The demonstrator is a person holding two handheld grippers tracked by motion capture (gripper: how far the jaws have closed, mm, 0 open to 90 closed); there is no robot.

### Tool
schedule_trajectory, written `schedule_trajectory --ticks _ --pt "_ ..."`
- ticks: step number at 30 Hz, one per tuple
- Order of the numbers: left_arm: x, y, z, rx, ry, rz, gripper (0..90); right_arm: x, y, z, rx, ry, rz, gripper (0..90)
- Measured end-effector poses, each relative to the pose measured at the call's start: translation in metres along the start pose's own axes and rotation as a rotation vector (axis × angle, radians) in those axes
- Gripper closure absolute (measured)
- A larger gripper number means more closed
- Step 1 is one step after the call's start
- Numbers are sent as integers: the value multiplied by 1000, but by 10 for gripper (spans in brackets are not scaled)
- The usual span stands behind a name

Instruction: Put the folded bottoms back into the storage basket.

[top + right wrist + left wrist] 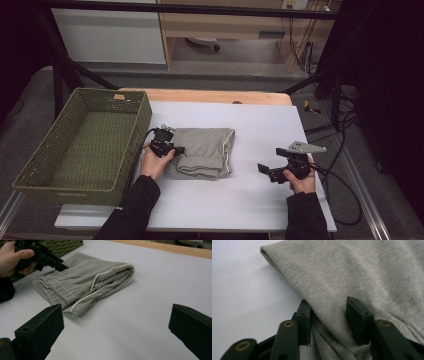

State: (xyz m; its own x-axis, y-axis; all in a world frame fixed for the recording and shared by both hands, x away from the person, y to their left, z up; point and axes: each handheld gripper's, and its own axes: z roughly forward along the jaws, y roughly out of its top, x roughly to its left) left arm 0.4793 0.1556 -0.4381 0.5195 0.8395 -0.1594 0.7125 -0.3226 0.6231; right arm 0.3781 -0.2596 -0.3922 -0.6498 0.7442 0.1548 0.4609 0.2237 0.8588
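Note:
A folded grey garment (206, 151) with a white-piped edge lies mid-table on the white sheet. My left gripper (176, 150) is at its left edge. In the left gripper view the garment (352, 272) runs between the two black jaws, and the left gripper (329, 320) has both pads against a bunched fold of the cloth. My right gripper (270, 172) rests to the right of the garment, apart from it. Its jaws stand wide in the right gripper view, the right gripper (116, 322) with nothing between them. That view also has the garment (87, 282) and the left gripper (60, 266) beyond.
A green woven basket (35, 175) stands at the table's left side, with nothing in it, and its corner (65, 246) sits behind the left hand. The white sheet (260, 125) covers the table. A wooden strip (210, 96) runs along the far edge. Cables trail off the right side.

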Motion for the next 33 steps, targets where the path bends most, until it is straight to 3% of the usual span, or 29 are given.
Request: schedule_trajectory --ticks 6,17,33 --pt "0 0 1 3 -26 -10 660 3 1 4 1 1 0 3" --pt "-1 0 2 7 -38 -9 729 11 3 18 14 10 -8 3" --pt "-2 0 2 11 -38 1 762 22 15 40 19 -41 -19 4"
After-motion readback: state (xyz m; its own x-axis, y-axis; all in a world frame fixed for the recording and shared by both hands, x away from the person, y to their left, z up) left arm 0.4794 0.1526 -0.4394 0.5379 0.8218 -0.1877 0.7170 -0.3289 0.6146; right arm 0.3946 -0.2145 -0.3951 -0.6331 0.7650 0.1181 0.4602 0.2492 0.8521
